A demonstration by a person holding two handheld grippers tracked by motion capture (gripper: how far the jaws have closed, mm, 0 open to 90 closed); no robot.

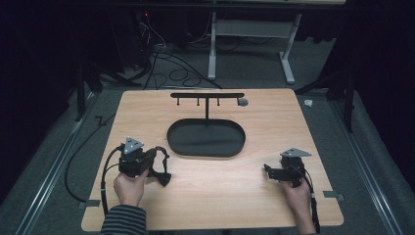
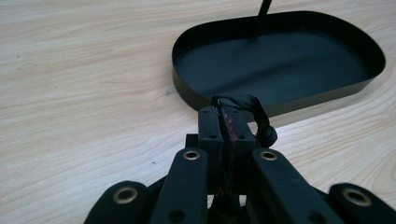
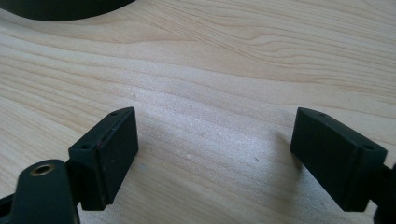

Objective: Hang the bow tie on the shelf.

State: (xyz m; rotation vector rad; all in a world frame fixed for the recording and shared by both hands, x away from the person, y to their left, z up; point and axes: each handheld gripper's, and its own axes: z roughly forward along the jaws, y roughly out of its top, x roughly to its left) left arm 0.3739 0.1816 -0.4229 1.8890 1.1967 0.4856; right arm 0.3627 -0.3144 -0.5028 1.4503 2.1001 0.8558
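My left gripper [image 2: 223,114] is shut on a thin black strap [image 2: 254,109] that loops out of its tips to the right and ends in a small knot. In the high view the left gripper [image 1: 157,155] lies at the table's front left, and a dark piece of the strap [image 1: 163,175] hangs beside it. A black oval tray [image 1: 205,139] sits mid-table, just ahead of the left gripper, with its wall [image 2: 187,88] close to the tips. My right gripper [image 1: 268,170] rests at the front right, open [image 3: 215,140] over bare wood with nothing between its fingers.
A black T-shaped rack [image 1: 207,95] with several small hooks rises from the tray's far side. A small grey round object [image 1: 242,102] lies by the rack's right end. The tray's edge [image 3: 60,9] shows at the top left of the right gripper view.
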